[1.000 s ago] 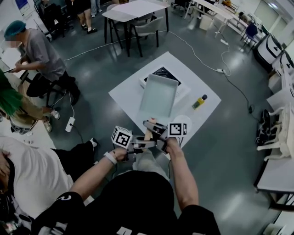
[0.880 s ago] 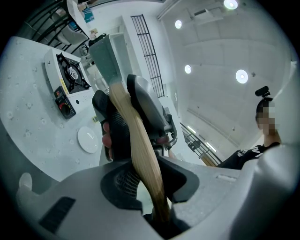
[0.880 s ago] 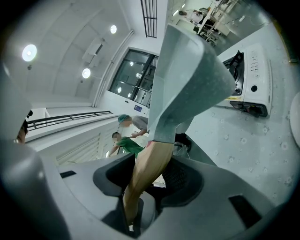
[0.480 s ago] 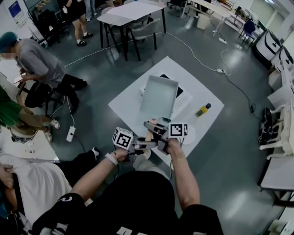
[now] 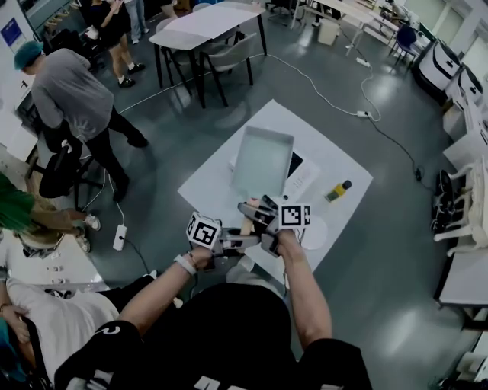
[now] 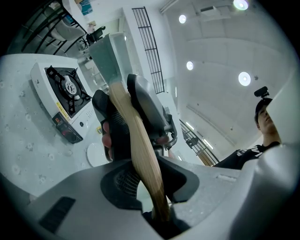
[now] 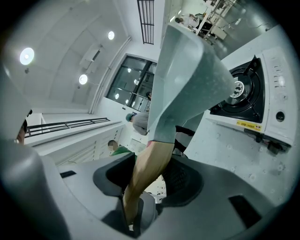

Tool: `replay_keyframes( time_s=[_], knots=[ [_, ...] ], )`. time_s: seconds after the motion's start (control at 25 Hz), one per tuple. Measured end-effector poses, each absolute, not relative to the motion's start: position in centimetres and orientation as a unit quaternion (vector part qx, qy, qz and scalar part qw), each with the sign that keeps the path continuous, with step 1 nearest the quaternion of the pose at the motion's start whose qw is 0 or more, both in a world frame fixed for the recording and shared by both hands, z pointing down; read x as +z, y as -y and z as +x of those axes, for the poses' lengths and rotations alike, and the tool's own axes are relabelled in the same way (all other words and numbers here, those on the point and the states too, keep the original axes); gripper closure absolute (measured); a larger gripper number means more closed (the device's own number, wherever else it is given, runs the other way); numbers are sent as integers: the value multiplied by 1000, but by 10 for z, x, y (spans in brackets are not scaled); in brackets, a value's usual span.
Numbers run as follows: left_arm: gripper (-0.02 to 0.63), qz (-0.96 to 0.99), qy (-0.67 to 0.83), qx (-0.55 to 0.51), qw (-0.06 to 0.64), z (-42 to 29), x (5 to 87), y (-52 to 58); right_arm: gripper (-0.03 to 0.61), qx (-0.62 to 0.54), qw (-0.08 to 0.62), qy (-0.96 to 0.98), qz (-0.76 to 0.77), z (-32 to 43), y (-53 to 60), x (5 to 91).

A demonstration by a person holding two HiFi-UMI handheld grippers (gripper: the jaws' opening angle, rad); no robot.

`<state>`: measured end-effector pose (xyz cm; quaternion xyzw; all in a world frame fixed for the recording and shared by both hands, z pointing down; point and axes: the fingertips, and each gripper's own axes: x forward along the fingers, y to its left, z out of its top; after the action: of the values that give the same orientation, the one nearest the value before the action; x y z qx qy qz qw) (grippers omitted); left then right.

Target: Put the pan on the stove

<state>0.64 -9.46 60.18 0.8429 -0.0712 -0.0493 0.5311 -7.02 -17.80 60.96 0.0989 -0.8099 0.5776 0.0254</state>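
Wood handle pinched by both: left gripper fingers closed on it, right gripper fingers closed on it just ahead. Grey pan in air, tilted, overlapping stove in head view. Burner bare beside pan. White worktop has bare margin round stove. Bottle near right edge, white disc at near edge. Grey floor open at right. Cable beyond. Person and table far left.
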Motion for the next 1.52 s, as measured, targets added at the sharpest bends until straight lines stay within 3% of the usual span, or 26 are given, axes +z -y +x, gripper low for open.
replay_keyframes(
  time_s=[1.4, 1.52],
  knots=[
    [534, 850, 26, -12, 526, 35, 598, 167, 410, 548, -39, 829, 108, -37, 259, 588],
    [534, 850, 23, -16, 526, 34, 597, 167, 411, 556, -22, 820, 131, -33, 260, 595]
  ],
)
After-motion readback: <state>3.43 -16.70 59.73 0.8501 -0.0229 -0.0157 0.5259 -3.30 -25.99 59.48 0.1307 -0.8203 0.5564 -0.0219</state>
